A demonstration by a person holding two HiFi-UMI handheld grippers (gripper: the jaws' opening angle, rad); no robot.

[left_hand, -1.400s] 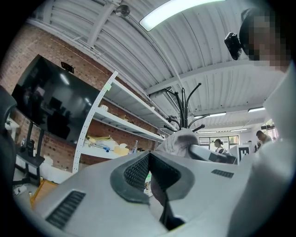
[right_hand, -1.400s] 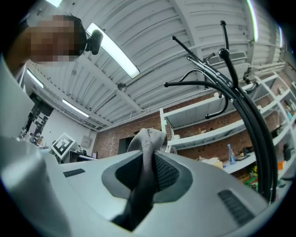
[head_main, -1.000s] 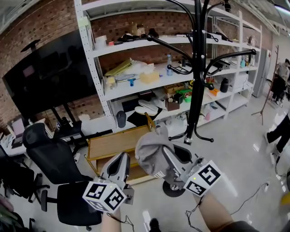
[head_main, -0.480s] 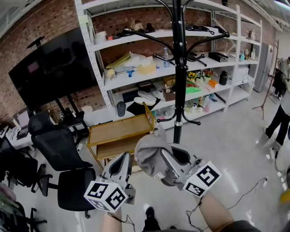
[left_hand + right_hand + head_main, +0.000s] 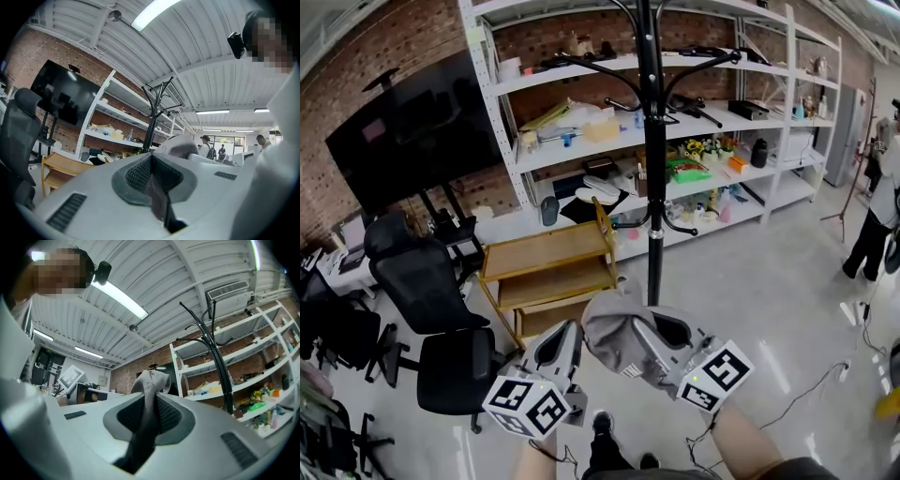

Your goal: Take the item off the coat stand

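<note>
Coat stand (image 5: 652,187) drifted left; right gripper (image 5: 639,328) fingers pinch grey cap (image 5: 607,323), lengthwise along them; left gripper (image 5: 565,332) fingers pressed together.

1. The cloth item (image 5: 614,319) sits between the right gripper's (image 5: 630,330) jaws, just right of the left gripper (image 5: 565,330)
2. The coat stand (image 5: 652,187) stands ahead of both grippers, apart from the cloth item
3. Shelving (image 5: 581,155) lies behind the stand; a wooden trolley (image 5: 546,267) and a chair (image 5: 412,291) lie ahead-left of the left gripper
</note>
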